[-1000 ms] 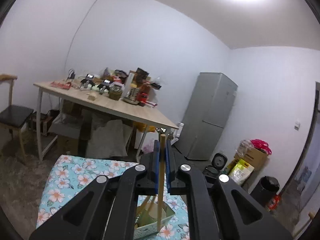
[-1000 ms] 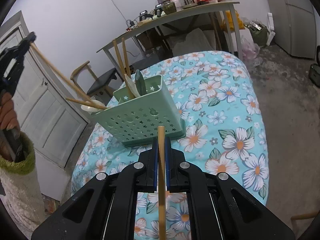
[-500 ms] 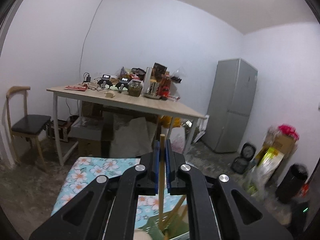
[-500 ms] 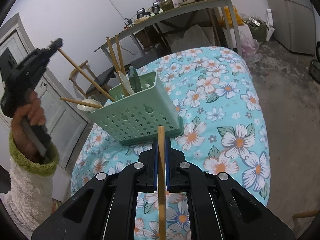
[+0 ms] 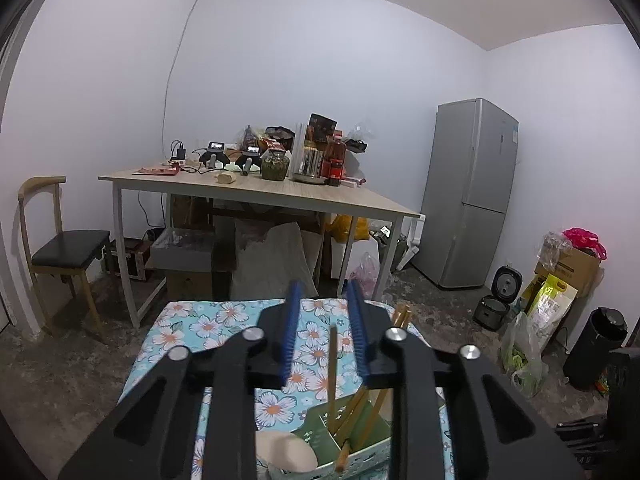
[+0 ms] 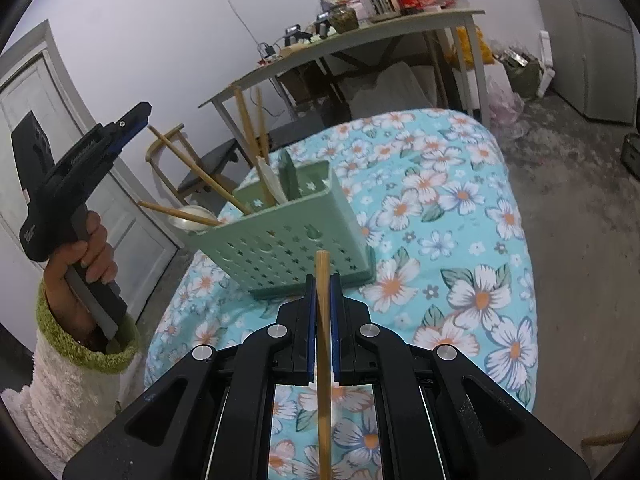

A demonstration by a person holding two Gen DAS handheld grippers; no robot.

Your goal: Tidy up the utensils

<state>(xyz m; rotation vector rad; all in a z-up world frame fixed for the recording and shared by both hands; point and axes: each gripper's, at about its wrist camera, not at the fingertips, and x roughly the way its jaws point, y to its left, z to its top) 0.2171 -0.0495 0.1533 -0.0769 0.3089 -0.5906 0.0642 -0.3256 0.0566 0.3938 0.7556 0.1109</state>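
A green perforated utensil basket [image 6: 296, 236] stands on the floral tablecloth [image 6: 460, 216]. It holds several wooden chopsticks [image 6: 248, 128], a white spoon [image 6: 272, 178] and a green utensil [image 6: 290, 174]. My left gripper [image 5: 323, 312] is open and empty above the basket [image 5: 360, 452]; a chopstick [image 5: 332, 364] stands loose in the basket below its jaws. In the right wrist view the left gripper [image 6: 138, 118] is raised left of the basket. My right gripper [image 6: 322, 280] is shut on a wooden chopstick [image 6: 322, 320], just in front of the basket.
A wooden table [image 5: 256, 192] cluttered with jars and boxes stands beyond, with a chair [image 5: 60, 248] to its left. A grey fridge [image 5: 468, 196], bags and a black bin [image 5: 596, 344] line the right wall. A white door [image 6: 60, 140] is at the left.
My left gripper has opened and let go of its chopstick, which now stands in the basket. The left gripper tilted down. My right gripper moved slightly closer to the basket, still holding its chopstick.
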